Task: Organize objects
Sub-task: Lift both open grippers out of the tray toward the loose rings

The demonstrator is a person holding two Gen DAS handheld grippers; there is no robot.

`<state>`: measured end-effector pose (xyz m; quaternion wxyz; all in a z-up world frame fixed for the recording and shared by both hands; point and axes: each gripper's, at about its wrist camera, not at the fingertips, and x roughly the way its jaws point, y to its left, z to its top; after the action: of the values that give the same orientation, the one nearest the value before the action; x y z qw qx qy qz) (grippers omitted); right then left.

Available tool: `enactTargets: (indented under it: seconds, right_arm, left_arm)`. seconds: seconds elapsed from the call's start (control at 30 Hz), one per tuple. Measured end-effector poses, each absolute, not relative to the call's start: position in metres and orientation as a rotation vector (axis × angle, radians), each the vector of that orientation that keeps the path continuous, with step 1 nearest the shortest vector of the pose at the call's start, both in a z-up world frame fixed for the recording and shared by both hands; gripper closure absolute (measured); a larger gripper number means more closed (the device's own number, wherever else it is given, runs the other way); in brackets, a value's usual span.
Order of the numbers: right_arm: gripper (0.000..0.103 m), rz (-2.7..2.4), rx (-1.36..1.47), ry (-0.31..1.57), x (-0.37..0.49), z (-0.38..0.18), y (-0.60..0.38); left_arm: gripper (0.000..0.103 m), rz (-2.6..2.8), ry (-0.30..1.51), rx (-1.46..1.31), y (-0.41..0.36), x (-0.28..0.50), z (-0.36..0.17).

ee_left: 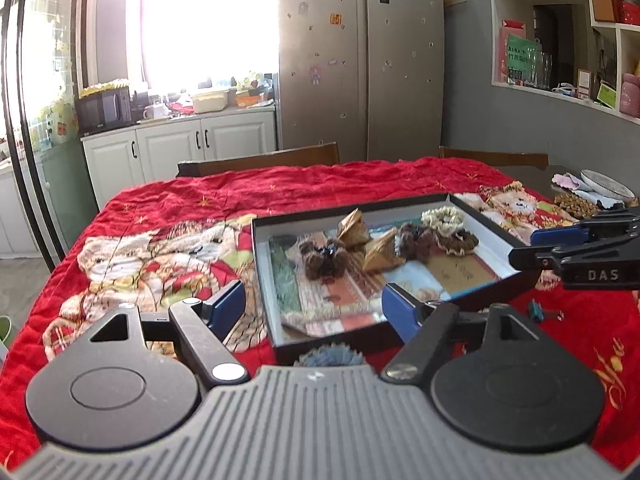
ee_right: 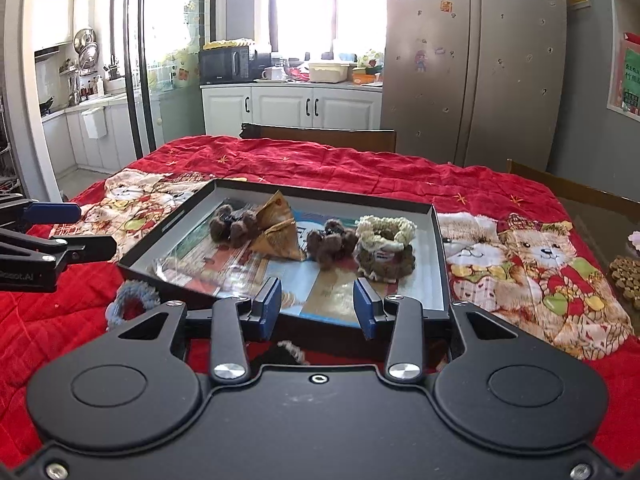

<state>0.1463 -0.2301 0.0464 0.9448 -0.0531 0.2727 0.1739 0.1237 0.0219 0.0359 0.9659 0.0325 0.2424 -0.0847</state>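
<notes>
The left hand-held gripper [ee_left: 314, 306] hangs spread wide and empty, and the right hand-held gripper [ee_right: 318, 308] is partly parted, grasping nothing. Both point at the black tray [ee_right: 224, 190] on the red-clothed surface [ee_right: 360, 164]. Scrunchies [ee_right: 386, 230] and paper pyramids [ee_right: 278, 228] lie inside it; a blue scrunchie [ee_right: 132, 300] touches its near edge.

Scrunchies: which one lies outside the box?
The blue scrunchie, on the red cloth by the box's near edge; the cream and brown ones are inside.

Bright window [ee_right: 304, 4] above white cabinets [ee_right: 292, 106] with a microwave [ee_right: 224, 65]; a steel fridge [ee_right: 472, 64] stands against grey wall [ee_left: 520, 124]; chairs [ee_right: 320, 136] line the table's far edge.
</notes>
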Motion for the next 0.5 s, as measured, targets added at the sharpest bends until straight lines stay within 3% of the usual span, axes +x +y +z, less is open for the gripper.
enactTargets:
  seconds: [0.5]
  right_arm:
    - [0.065, 0.384, -0.08, 0.606, 0.134, 0.006, -0.232]
  left_arm:
    - [0.019, -0.206, 0.605, 0.007, 0.035, 0.129, -0.017]
